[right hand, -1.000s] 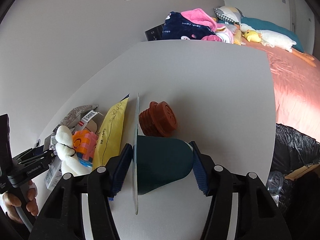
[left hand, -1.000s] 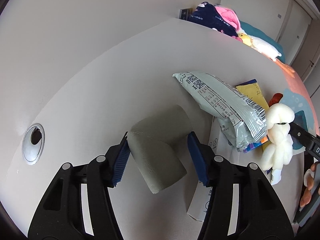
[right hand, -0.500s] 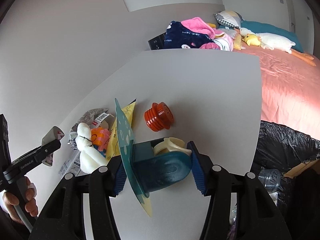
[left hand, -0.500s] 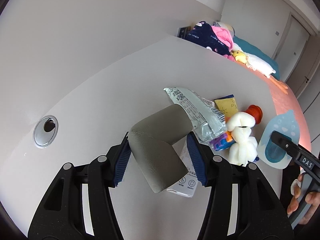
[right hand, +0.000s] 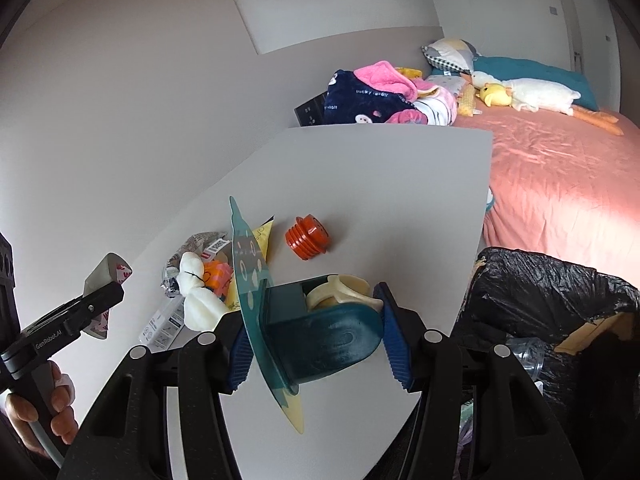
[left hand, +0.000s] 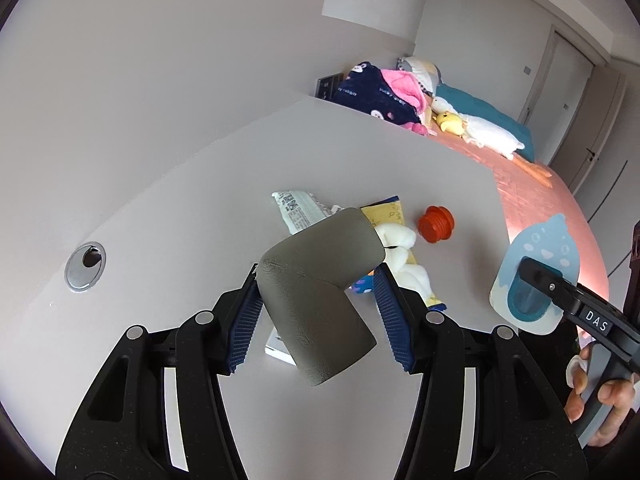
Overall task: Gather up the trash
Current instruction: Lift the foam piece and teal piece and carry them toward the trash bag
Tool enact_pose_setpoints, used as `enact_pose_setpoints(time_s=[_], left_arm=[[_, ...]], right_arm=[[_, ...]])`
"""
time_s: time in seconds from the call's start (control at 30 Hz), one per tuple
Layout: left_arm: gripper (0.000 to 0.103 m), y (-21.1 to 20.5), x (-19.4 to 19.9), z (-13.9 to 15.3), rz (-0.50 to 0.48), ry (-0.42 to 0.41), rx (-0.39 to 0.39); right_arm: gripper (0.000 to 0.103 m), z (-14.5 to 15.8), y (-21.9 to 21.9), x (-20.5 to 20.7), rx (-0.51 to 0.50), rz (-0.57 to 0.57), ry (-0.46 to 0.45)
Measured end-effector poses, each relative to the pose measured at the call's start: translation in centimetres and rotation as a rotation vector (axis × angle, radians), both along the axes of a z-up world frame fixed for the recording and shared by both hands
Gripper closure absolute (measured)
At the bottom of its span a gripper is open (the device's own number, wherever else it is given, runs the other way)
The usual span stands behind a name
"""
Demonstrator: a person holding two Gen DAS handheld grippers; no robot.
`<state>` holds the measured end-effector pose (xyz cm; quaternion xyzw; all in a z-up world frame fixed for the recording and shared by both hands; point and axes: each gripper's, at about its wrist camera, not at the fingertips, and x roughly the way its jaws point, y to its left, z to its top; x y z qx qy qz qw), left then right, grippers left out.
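Gripping a bent grey tube (left hand: 316,300), the left gripper (left hand: 316,312) holds it above the white table (left hand: 200,200). Right gripper (right hand: 316,336) clamps a teal blister pack (right hand: 320,340) beside the black trash bag (right hand: 540,292).

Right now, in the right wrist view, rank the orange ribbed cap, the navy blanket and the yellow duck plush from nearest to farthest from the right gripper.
1. Orange ribbed cap, on the table just ahead.
2. Navy blanket, beyond the table's far edge.
3. Yellow duck plush, farther right on the bed, though close to the blanket in depth.
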<state>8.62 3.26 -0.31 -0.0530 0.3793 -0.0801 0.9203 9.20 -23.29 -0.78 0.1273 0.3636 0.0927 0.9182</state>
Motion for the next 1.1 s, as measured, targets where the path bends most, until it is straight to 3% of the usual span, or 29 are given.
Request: enact_pose_setpoints(time_s=[1.1], left_arm=[[0.049, -15.5, -1.5, 0.4, -0.276, -0.005, 0.018]], right_arm=[[0.047, 2.3, -11.8, -6.6, 0.025, -0.196, -0.066]])
